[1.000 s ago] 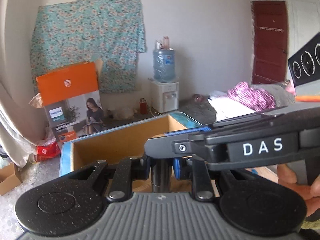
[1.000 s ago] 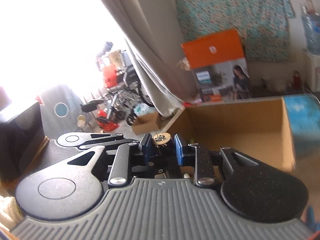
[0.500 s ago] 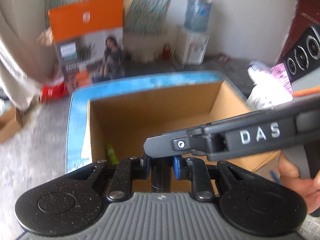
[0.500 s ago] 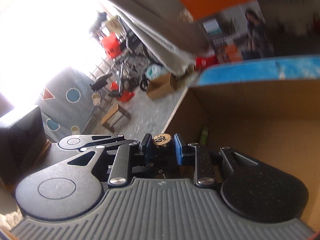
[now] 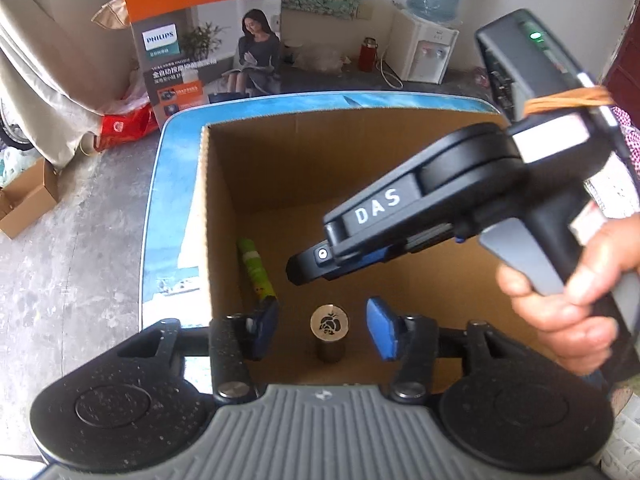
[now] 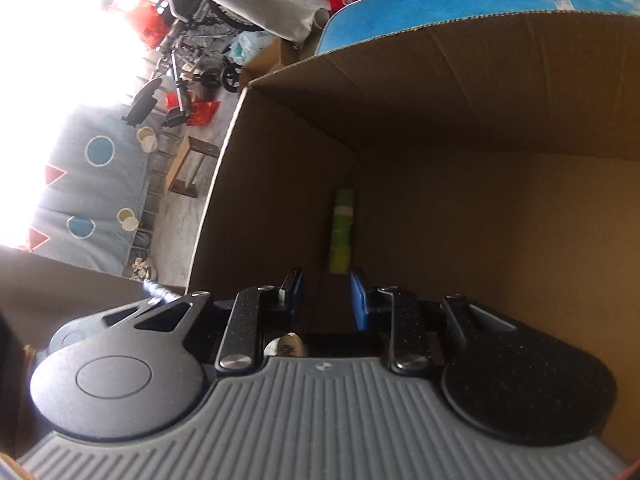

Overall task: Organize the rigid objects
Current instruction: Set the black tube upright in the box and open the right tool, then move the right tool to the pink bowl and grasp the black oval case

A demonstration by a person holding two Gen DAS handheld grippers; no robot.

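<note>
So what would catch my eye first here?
The open cardboard box filling the middle, with a green tube lying along its left wall. A small rose-capped cylinder shows inside the left gripper, whose jaws have just been opening and do not touch it. From the right, a hand holds the right gripper, marked DAS, over the box.

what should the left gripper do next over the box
Probably lift the left gripper straight up, out of the cardboard box. Its jaws have just been opening, and the rose-capped cylinder sits upright between the blue pads, touching neither, so it looks released. The right gripper hangs close, so moving sideways risks a bump.
</note>
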